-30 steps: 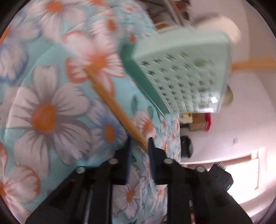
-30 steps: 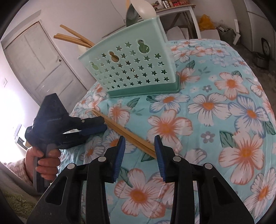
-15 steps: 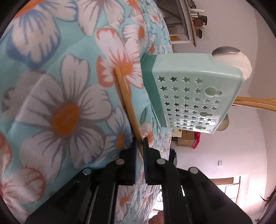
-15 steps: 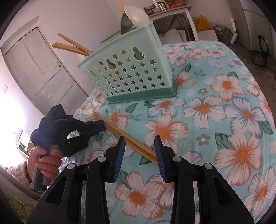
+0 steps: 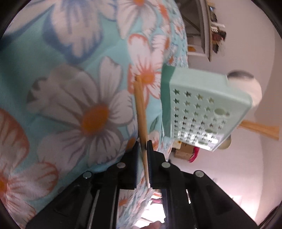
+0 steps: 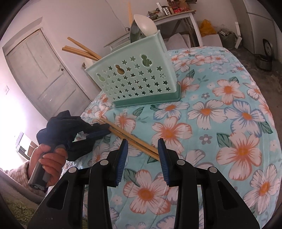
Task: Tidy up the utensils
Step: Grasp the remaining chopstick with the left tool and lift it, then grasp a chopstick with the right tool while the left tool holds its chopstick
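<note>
A pair of wooden chopsticks (image 6: 134, 139) lies on the floral bedspread in front of a mint utensil caddy (image 6: 137, 82). My left gripper (image 6: 105, 129) grips their left end; in the left wrist view the chopsticks (image 5: 141, 112) run between its pads, and the left gripper (image 5: 142, 146) jaws are opening slightly around them. My right gripper (image 6: 142, 146) hovers open over the chopsticks' other end, with neither pad touching them. Other chopsticks (image 6: 79, 50) and a white ladle (image 6: 146, 26) stand in the caddy (image 5: 199, 109).
The bedspread (image 6: 229, 114) stretches to the right of the caddy. A person's hand (image 6: 51, 158) holds the left gripper's handle at the bed's left edge. A white door (image 6: 40, 74) and a cluttered table (image 6: 176, 14) stand behind.
The left gripper rolled and moved along the bed while it closed on the chopsticks' end. In its view the caddy swung lower. The right gripper stayed put.
</note>
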### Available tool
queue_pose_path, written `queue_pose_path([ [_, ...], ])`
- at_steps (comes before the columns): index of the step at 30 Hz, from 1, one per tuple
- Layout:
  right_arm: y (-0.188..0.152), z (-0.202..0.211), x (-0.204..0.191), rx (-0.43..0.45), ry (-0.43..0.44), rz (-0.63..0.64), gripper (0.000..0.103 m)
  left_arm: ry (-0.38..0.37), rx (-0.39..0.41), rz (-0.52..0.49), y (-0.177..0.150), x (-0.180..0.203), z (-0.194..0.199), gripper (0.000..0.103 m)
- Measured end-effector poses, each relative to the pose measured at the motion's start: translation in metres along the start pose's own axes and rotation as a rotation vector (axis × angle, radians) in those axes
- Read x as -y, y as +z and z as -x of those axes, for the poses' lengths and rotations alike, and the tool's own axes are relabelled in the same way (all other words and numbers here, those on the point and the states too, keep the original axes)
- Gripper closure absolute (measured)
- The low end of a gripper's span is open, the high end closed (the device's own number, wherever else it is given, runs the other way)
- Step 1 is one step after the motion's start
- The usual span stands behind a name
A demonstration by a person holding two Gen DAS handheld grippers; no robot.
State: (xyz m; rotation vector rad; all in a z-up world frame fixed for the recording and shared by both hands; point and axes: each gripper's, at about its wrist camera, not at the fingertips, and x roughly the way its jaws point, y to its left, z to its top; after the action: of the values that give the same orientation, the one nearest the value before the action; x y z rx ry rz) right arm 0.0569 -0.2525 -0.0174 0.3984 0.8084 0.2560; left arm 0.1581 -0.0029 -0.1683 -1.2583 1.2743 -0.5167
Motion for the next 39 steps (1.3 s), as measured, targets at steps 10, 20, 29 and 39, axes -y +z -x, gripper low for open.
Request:
queue_pose_path([
  [10, -0.009, 0.018, -0.004, 0.017, 0.003, -0.009, 0.068, -0.008, 0.062, 0.149, 0.001, -0.009, 0.002, 0.094],
  [20, -0.021, 0.038, -0.011, 0.040, -0.013, -0.017, 0.068, 0.004, 0.080, 0.121, -0.016, -0.007, 0.014, 0.097],
  [29, -0.021, 0.043, -0.033, 0.037, -0.016, 0.047, 0.068, 0.089, 0.039, 0.016, -0.035, -0.007, 0.052, 0.097],
  [39, 0.010, -0.017, -0.086, -0.072, 0.054, 0.302, 0.068, 0.114, 0.093, -0.102, -0.028, -0.021, 0.096, 0.095],
])
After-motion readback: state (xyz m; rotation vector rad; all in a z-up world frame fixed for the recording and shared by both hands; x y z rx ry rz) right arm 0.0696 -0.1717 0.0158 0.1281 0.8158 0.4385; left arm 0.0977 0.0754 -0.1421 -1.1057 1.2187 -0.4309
